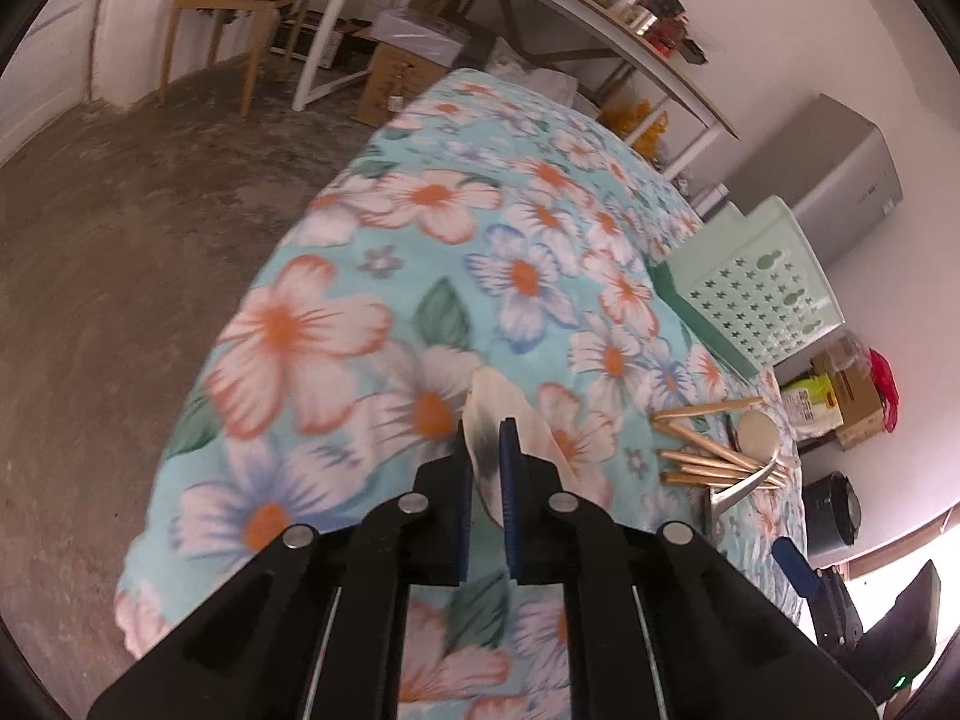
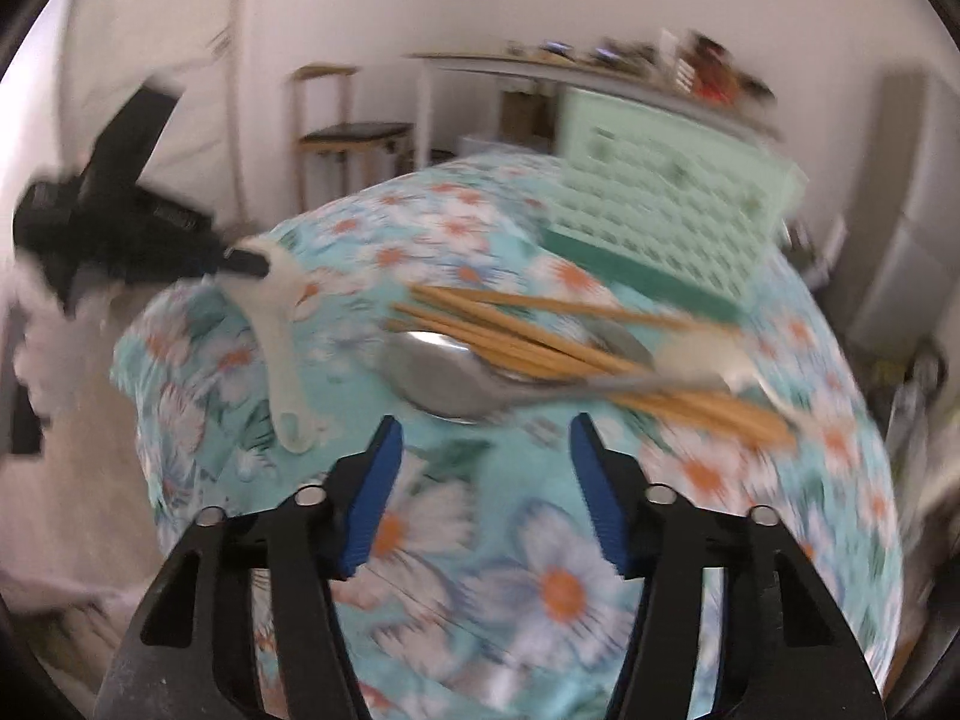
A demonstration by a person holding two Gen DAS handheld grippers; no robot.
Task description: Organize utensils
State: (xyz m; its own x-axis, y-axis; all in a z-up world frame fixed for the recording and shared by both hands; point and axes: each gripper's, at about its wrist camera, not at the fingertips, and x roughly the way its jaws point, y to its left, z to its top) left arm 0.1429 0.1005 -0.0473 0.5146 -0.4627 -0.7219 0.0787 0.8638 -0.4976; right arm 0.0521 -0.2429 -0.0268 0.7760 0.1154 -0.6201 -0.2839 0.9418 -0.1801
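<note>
My left gripper is shut on a white spoon and holds it above the flowered tablecloth; the same gripper and spoon show at the left of the right wrist view. My right gripper is open and empty, just short of a pile of wooden chopsticks lying over metal spoons. That pile, chopsticks included, lies to the right in the left wrist view. A mint green perforated basket stands behind the pile; it also shows at the table's right edge.
The table is covered by a turquoise flowered cloth. A wooden chair, cardboard boxes and a long white shelf table stand beyond it. A grey cabinet is on the right.
</note>
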